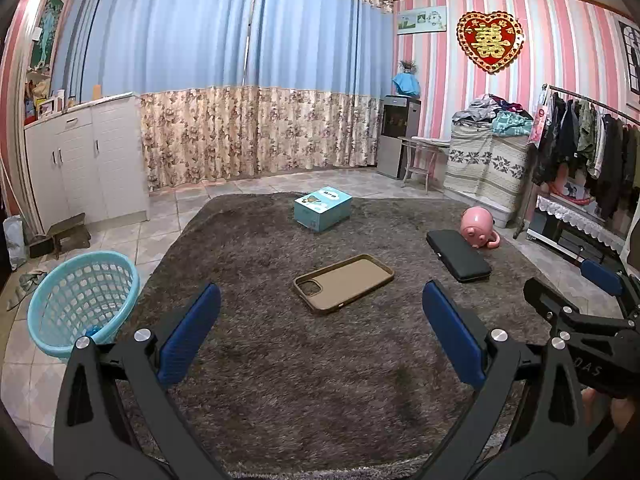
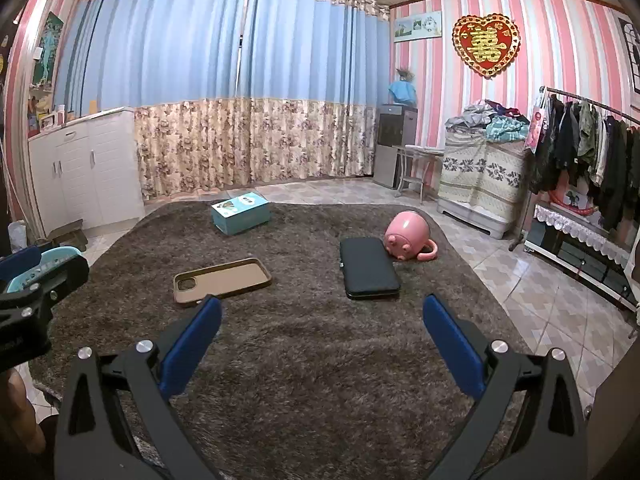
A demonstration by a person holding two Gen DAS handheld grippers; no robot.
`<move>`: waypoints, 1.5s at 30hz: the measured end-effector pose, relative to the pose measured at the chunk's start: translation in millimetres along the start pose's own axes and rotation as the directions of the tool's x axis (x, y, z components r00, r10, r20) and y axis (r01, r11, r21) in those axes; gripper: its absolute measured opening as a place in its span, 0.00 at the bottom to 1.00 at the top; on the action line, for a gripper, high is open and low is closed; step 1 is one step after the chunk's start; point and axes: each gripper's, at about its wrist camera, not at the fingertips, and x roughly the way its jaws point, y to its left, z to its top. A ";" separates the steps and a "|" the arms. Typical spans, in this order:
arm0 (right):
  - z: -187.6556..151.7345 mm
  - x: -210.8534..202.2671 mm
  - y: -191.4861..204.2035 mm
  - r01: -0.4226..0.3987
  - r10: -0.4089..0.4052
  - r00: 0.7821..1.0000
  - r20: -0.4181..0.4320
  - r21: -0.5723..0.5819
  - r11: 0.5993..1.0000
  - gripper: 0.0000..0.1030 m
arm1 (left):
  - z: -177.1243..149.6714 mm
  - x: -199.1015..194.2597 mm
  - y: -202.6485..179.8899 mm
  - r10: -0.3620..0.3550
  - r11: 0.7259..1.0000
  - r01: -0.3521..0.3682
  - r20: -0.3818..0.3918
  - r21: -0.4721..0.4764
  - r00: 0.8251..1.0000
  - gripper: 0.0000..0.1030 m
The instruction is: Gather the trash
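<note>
A brown phone case (image 1: 344, 283) (image 2: 222, 280) lies face up on the shaggy brown rug (image 1: 304, 368). A teal box (image 1: 322, 208) (image 2: 241, 212) sits farther back. A black flat case (image 1: 458, 255) (image 2: 369, 268) lies at the right beside a tipped pink pig mug (image 1: 478, 227) (image 2: 409, 240). A light blue laundry basket (image 1: 82, 302) stands off the rug at the left. My left gripper (image 1: 320, 304) is open and empty, short of the phone case. My right gripper (image 2: 322, 316) is open and empty above the rug, near the black case.
White cabinets (image 1: 80, 168) line the left wall and a small wooden stool (image 1: 70, 236) stands before them. A covered bin (image 1: 486, 172), a clothes rack (image 1: 588, 148) and a water dispenser (image 1: 398, 136) stand at the right. Tiled floor (image 2: 540, 288) surrounds the rug.
</note>
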 end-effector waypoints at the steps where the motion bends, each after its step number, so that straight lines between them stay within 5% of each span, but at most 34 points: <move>1: -0.1 -0.1 0.2 0.000 0.000 1.000 0.002 0.000 1.000 0.96 | 0.5 -0.3 0.8 0.001 1.000 -0.001 0.000 -0.001 1.000 0.95; 45: 2.2 0.6 4.7 -0.006 0.006 1.000 0.019 -0.001 1.000 0.96 | 4.8 -3.2 5.0 0.015 1.000 -0.015 0.015 -0.007 1.000 0.95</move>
